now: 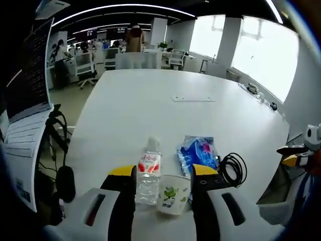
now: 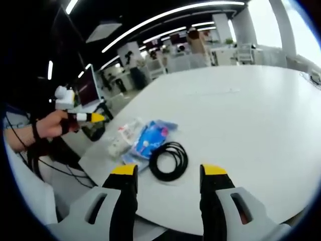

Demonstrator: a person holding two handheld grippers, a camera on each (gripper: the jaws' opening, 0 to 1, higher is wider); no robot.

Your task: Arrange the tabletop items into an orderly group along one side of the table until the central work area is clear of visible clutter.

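Note:
In the left gripper view, a clear water bottle (image 1: pixel 149 172) with a red label and a white paper cup (image 1: pixel 173 194) with a green print sit side by side between the jaws of my open left gripper (image 1: pixel 163 171). A blue snack packet (image 1: pixel 198 154) lies just beyond, with a coiled black cable (image 1: pixel 233 168) to its right. In the right gripper view my right gripper (image 2: pixel 169 169) stands open over the table's near edge, the cable coil (image 2: pixel 169 160) just ahead of its jaws. The packet (image 2: pixel 149 138) and the bottle (image 2: pixel 123 136) lie further left.
The large white table (image 1: pixel 165 110) stretches far away, bare except for a flat plate (image 1: pixel 193 99) mid-table. The other gripper (image 2: pixel 83 117), held in a hand, shows at the left of the right gripper view. A monitor (image 1: pixel 27 75) and office chairs (image 1: pixel 85 68) stand off to the left.

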